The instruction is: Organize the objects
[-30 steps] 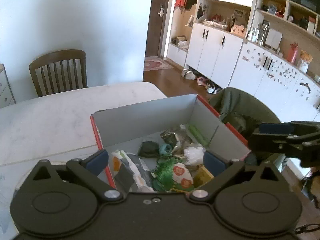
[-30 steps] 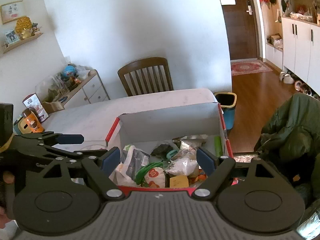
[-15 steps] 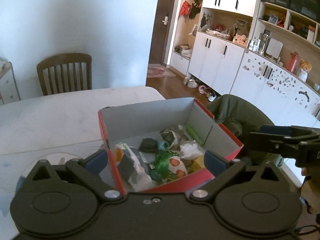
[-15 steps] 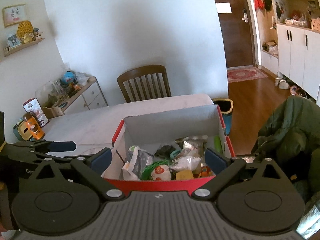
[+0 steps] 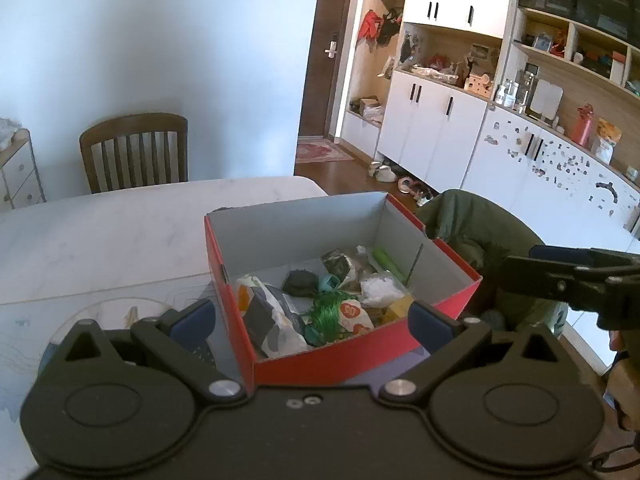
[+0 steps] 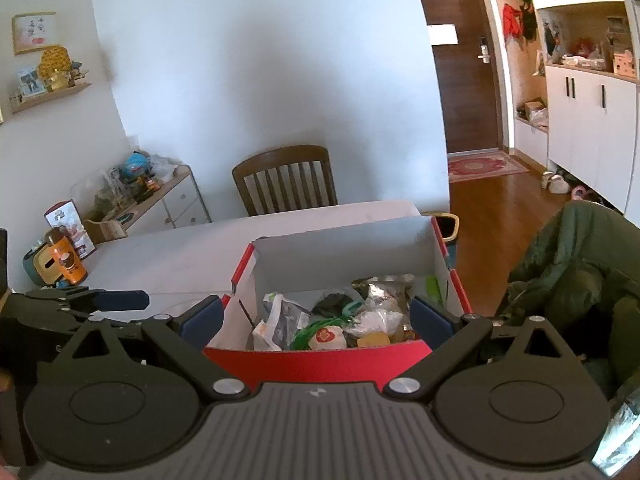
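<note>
Box contents half buried, edges lost

The red box (image 6: 320, 360) has its near wall partly behind the right gripper (image 6: 316, 316); the piled wrappers (image 5: 280, 320) overlap, most unreadable.

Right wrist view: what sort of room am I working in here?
Most likely a home dining area opening onto an entry hall: a wooden dining chair at a pale table, white built-in cabinets with shoes beneath, and a dark front door.

both tools (image 5: 312, 320) (image 6: 316, 316) pulled back; red box (image 5: 320, 364) near wall now visible.
</note>
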Demonstrator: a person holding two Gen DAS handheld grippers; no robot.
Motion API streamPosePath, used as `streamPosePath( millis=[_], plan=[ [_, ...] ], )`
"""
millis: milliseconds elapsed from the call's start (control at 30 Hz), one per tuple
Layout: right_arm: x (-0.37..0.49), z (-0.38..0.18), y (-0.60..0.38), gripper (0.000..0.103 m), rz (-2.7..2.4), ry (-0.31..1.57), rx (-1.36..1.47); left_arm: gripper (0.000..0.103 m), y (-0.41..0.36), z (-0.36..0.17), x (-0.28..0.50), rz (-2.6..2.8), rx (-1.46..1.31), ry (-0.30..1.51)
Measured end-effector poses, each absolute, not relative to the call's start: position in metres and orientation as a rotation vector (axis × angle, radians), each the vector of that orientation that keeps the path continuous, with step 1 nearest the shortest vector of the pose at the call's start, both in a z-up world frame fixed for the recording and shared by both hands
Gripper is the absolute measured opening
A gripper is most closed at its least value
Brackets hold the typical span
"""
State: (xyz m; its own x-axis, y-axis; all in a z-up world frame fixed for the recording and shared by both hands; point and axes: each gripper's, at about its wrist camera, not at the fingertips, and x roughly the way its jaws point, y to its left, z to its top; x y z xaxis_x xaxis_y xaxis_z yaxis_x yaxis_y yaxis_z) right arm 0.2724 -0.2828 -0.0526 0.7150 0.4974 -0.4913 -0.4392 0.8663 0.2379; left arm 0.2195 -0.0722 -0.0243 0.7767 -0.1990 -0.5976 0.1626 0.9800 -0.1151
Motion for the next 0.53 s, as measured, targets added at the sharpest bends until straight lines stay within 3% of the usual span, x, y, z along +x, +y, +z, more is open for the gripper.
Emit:
streamPosePath(
  millis=[533],
  plan=[
    [0.258, -0.053, -0.273, 0.1, 0.501, 0.59, 0.101, 0.102, -0.067, -0.017, 0.212, -0.196, -0.05, 0.627]
  ],
)
